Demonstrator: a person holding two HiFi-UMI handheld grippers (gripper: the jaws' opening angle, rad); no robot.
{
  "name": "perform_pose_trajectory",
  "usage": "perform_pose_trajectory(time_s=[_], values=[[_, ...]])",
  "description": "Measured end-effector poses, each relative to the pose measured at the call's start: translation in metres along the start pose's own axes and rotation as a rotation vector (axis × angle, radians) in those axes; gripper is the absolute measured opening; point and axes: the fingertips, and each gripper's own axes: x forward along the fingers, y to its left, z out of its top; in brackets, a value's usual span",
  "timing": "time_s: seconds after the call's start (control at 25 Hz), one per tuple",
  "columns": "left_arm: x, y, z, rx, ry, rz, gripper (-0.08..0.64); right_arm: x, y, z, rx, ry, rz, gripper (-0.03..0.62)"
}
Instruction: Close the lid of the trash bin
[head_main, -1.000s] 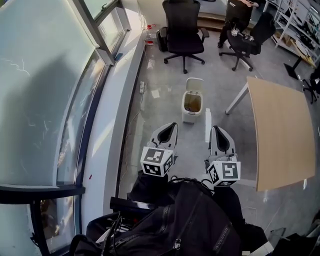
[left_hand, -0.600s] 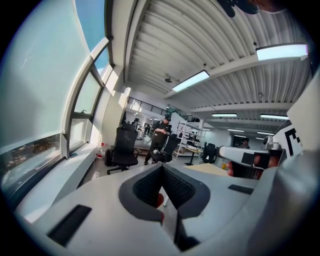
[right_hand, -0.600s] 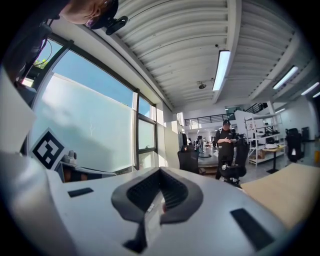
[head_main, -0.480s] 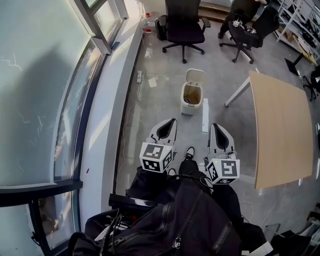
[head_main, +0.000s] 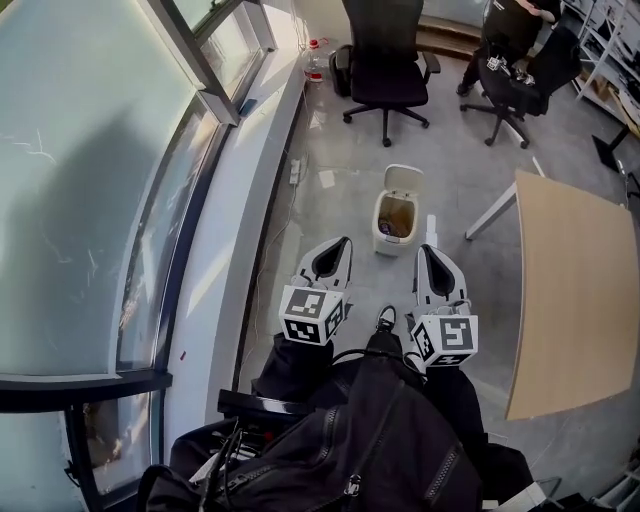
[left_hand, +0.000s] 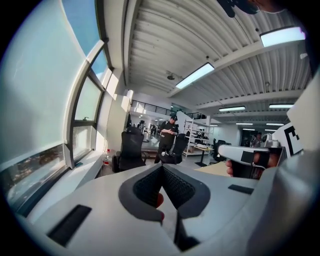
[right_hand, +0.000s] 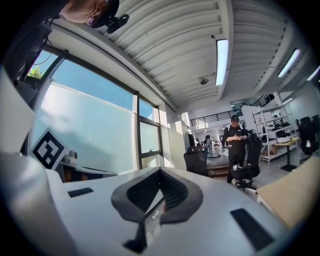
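In the head view a small white trash bin (head_main: 396, 222) stands on the grey floor ahead, its lid (head_main: 403, 180) tipped up and back, with brownish contents showing inside. My left gripper (head_main: 336, 250) is held short of the bin and to its left, jaws together and nothing between them. To the bin's right my right gripper (head_main: 430, 256) is shut and empty as well. Both gripper views look level across the room, over closed jaws: the left gripper (left_hand: 161, 169) and the right gripper (right_hand: 160, 172). The bin is hidden in both.
Two black office chairs (head_main: 386, 70) (head_main: 518, 72) stand beyond the bin. A wooden table (head_main: 575, 300) is at the right, and a window sill (head_main: 235, 220) with glass runs along the left. A black bag (head_main: 380, 440) hangs at my front. A person (left_hand: 170, 136) stands far off.
Both grippers have moved forward a little, toward the bin, still shut. A shoe has come into view between them, and the table has slid to the right in the view.
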Motion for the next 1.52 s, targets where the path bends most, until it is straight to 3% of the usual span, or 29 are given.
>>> perform_pose_trajectory(time_s=[0.12, 0.64, 1.0, 1.32, 1.52], values=[[0.038, -0.012, 0.011, 0.061, -0.001, 0.012, 0.002, 0.018, -0.031, -0.005, 0.026, 0.026, 0.017, 0.005], [0.152, -0.052, 0.005, 0.101, 0.076, 0.010, 0.002, 0.060, -0.142, -0.033, 0.132, 0.078, 0.034, 0.005], [0.179, -0.053, -0.007, 0.083, 0.110, 0.000, 0.002, 0.080, -0.158, -0.051, 0.156, 0.122, 0.042, 0.005], [0.188, -0.023, -0.032, -0.006, 0.128, 0.026, 0.002, 0.105, -0.140, -0.075, 0.100, 0.214, 0.084, 0.005], [0.179, 0.008, -0.069, -0.072, 0.179, 0.064, 0.002, 0.123, -0.125, -0.111, 0.077, 0.295, 0.112, 0.005]])
